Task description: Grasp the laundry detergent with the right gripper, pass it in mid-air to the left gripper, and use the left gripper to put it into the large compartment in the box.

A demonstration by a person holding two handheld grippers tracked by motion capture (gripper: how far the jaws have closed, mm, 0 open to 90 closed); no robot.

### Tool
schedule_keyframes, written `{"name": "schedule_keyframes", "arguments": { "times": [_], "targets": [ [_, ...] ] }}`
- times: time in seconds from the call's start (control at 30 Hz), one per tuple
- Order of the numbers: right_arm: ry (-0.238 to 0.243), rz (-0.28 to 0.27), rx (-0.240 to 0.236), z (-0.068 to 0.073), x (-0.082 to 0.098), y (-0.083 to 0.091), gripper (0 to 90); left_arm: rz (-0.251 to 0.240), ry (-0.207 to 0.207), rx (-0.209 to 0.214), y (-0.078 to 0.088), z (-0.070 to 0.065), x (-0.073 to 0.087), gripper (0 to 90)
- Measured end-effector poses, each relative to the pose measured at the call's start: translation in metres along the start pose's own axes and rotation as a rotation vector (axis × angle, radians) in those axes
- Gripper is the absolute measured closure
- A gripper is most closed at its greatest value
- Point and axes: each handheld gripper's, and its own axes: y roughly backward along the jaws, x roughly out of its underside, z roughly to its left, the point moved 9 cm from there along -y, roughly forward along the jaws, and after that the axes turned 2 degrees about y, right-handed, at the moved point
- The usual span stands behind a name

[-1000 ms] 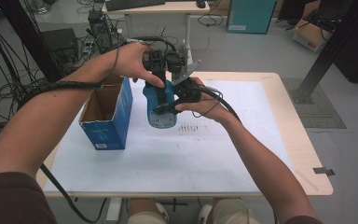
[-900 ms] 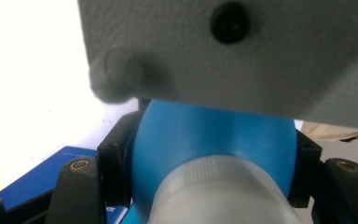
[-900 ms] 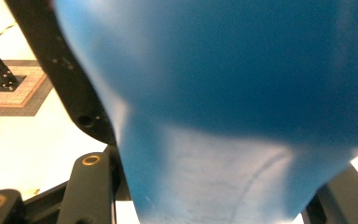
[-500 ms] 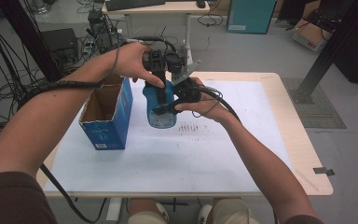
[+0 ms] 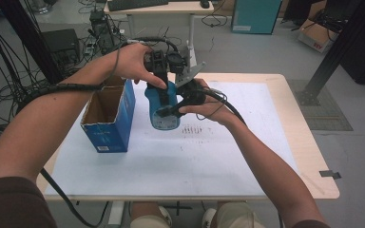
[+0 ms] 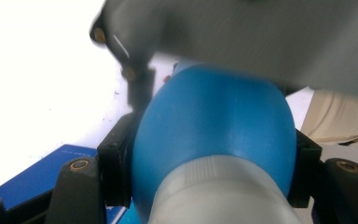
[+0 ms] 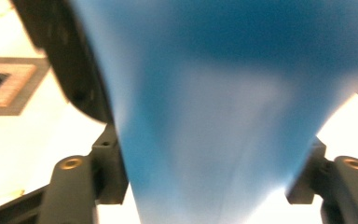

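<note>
over the white table, beside the open blue box, a blue object hangs between both tools. it looks like rigid, smooth plastic, likely light but slippery on its curves, so a hold across the narrower waist seems safest. the high view shows the left gripper above and the right gripper at the side; each gripper view shows its jaws clamped against the blue sides
</note>
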Motion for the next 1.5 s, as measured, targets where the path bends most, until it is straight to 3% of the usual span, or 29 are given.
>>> {"name": "schedule_keyframes", "arguments": {
  "times": [0.03, 0.07, 0.1, 0.13, 0.2, 0.23, 0.27, 0.33, 0.47, 0.53, 0.57, 0.63, 0.7, 0.73, 0.77, 0.83, 1.0, 1.03, 1.1, 1.2, 1.23, 1.27, 1.4, 1.43, 1.47, 1.5],
  "targets": [
    [-0.049, 0.044, -0.006, 0.005, 0.004, 0.004, 28.1, -0.013, 0.011, 0.004, -0.001, 0.000, -0.001, 36.3],
    [-0.049, 0.044, -0.006, 0.005, 0.004, 0.004, 28.1, -0.013, 0.011, 0.004, -0.001, 0.000, -0.001, 36.2],
    [-0.071, 0.085, 0.030, 0.006, 0.010, 0.009, 26.6, -0.016, 0.017, 0.003, 0.000, 0.001, -0.001, 36.2],
    [0.009, 0.074, 0.052, -0.001, 0.010, 0.011, 22.1, 0.009, 0.017, -0.015, 0.002, 0.004, 0.002, 36.2],
    [0.009, 0.098, 0.056, 0.000, 0.012, 0.015, 18.8, 0.024, 0.029, -0.006, 0.003, 0.004, 0.003, 36.2],
    [-0.096, 0.127, 0.068, 0.007, 0.014, 0.023, 12.1, 0.024, 0.051, -0.018, 0.004, 0.006, 0.003, 36.2],
    [-0.096, 0.127, 0.068, 0.007, 0.014, 0.023, 12.1, 0.024, 0.051, -0.018, 0.004, 0.006, 0.003, 36.2],
    [-0.155, 0.142, 0.099, 0.007, 0.018, 0.033, 6.8, 0.027, 0.069, -0.034, 0.007, 0.010, 0.004, 36.2],
    [-0.171, 0.218, 0.134, 0.012, 0.028, 0.050, 4.8, 0.023, 0.123, -0.051, 0.016, 0.015, 0.006, 36.2],
    [-0.157, 0.249, 0.135, 0.013, 0.033, 0.057, 4.7, 0.027, 0.152, -0.054, 0.022, 0.016, 0.007, 36.2],
    [-0.237, 0.262, 0.143, 0.020, 0.036, 0.064, 5.0, 0.025, 0.199, -0.054, 0.028, 0.017, 0.009, 36.2],
    [-0.251, 0.290, 0.156, 0.020, 0.041, 0.071, 5.4, 0.036, 0.212, -0.046, 0.033, 0.017, 0.011, 36.2],
    [-0.270, 0.306, 0.172, 0.020, 0.046, 0.081, 5.5, 0.032, 0.256, -0.069, 0.040, 0.019, 0.014, 36.2],
    [-0.288, 0.312, 0.208, 0.018, 0.049, 0.093, 5.6, 0.029, 0.273, -0.081, 0.043, 0.021, 0.015, 36.2],
    [-0.288, 0.312, 0.208, 0.018, 0.049, 0.093, 5.6, 0.030, 0.296, -0.098, 0.048, 0.023, 0.017, 36.2],
    [-0.303, 0.321, 0.230, 0.016, 0.051, 0.109, 5.8, 0.033, 0.325, -0.122, 0.054, 0.026, 0.020, 36.2],
    [-0.334, 0.367, 0.205, 0.018, 0.056, 0.128, 7.1, 0.033, 0.418, -0.148, 0.075, 0.034, 0.031, 36.2],
    [-0.359, 0.407, 0.181, 0.019, 0.058, 0.137, 7.1, 0.032, 0.460, -0.156, 0.084, 0.038, 0.037, 36.1],
    [-0.387, 0.438, 0.156, 0.022, 0.059, 0.143, 7.7, 0.030, 0.478, -0.158, 0.087, 0.039, 0.039, 36.1],
    [-0.352, 0.493, 0.194, 0.019, 0.063, 0.159, 7.8, 0.023, 0.542, -0.179, 0.099, 0.047, 0.047, 36.2],
    [-0.352, 0.493, 0.194, 0.019, 0.063, 0.159, 7.8, 0.071, 0.523, -0.186, 0.108, 0.053, 0.057, 36.2],
    [-0.354, 0.499, 0.191, 0.019, 0.064, 0.164, 7.9, 0.069, 0.547, -0.192, 0.111, 0.055, 0.060, 36.2],
    [-0.362, 0.528, 0.214, 0.016, 0.068, 0.179, 7.9, 0.068, 0.688, -0.214, 0.131, 0.066, 0.080, 36.2],
    [-0.371, 0.537, 0.222, 0.015, 0.070, 0.183, 7.9, 0.069, 0.705, -0.217, 0.134, 0.068, 0.084, 36.2],
    [-0.366, 0.547, 0.219, 0.014, 0.071, 0.186, 7.9, 0.058, 0.759, -0.213, 0.138, 0.069, 0.089, 36.2],
    [-0.369, 0.557, 0.221, 0.013, 0.072, 0.190, 7.9, 0.059, 0.780, -0.215, 0.142, 0.071, 0.094, 36.2]
  ]
}}
